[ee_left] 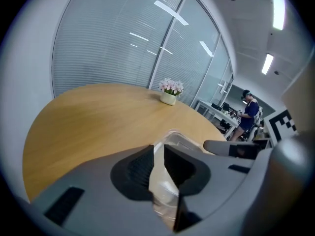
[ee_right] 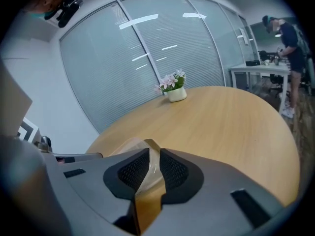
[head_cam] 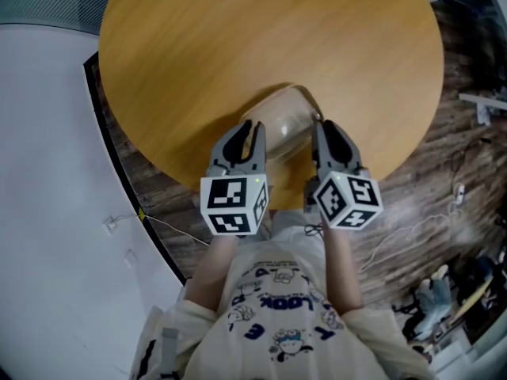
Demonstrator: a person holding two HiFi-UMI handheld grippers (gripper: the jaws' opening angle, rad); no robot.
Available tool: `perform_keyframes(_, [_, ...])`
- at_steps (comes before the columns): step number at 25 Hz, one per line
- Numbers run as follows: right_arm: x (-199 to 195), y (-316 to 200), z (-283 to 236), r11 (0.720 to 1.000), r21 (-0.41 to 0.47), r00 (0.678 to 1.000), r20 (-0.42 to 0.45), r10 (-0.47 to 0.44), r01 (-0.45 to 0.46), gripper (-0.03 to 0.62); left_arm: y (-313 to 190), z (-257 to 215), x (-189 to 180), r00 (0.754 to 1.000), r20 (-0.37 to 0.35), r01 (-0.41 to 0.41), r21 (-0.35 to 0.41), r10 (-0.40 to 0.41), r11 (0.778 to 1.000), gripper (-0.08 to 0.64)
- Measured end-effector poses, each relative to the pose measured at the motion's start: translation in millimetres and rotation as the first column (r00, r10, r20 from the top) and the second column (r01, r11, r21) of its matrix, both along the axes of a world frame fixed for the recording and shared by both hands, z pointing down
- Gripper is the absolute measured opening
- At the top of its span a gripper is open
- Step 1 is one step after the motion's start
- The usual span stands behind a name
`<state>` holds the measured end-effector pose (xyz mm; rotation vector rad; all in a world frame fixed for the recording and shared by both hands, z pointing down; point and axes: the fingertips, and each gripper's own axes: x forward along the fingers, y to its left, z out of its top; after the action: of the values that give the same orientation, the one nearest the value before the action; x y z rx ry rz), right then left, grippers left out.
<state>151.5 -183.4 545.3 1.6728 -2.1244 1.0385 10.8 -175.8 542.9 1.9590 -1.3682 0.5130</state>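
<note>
**Held item.** A clear plastic bag [head_cam: 287,121] lies at the near edge of the round wooden table [head_cam: 238,38], between the two grippers.

- The left gripper [head_cam: 252,127] is clamped on the bag's left side. In the left gripper view, a fold of clear film [ee_left: 162,191] is pinched between the jaws of this gripper [ee_left: 158,149].
- The right gripper [head_cam: 323,127] is clamped on the bag's right side. In the right gripper view, thin film [ee_right: 129,145] passes between the nearly closed jaws of this gripper [ee_right: 153,154].

**Containers.**

- Bag: the table grain shows through the film. It cannot be determined whether the bag holds anything.
- A small white pot [ee_left: 169,98] stands near the far edge of the table, well apart from the bag. It holds pale pink flowers [ee_right: 171,79].

**Limits of view.**

- The grippers cover the bag's near part in the head view.
- The head view cuts off the far edge of the table.
- Both gripper views blur the film close to the lens.
</note>
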Motion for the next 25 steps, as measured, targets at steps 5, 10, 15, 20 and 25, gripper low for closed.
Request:
perform_keyframes(5, [8,6,8,0.999,-0.024,0.999,-0.029,0.027,-0.027,0.058,6,2,4,1.000,0.022,-0.002,-0.004,0.002,1.000,0.064])
perform_keyframes(10, [15,5,7,0.999,-0.021,0.998,-0.050,0.049,-0.050,0.046,8,-4,-20,0.997,0.055,0.050,0.006,-0.050,0.999,0.064])
perform_keyframes(15, [16,4,9,0.998,-0.025,0.997,-0.065,0.049,-0.051,0.046,26,10,-46,0.994,0.037,0.103,-0.086,-0.100,0.991,0.074])
perform_keyframes(20, [14,7,13,0.998,-0.034,0.996,-0.075,0.046,-0.048,0.046,37,19,-35,0.993,-0.054,0.091,-0.154,-0.100,0.984,0.133])
perform_keyframes(25, [11,8,16,0.998,-0.045,0.996,-0.080,0.039,-0.042,0.044,40,29,-26,0.989,-0.110,0.077,-0.207,-0.101,0.975,0.133])
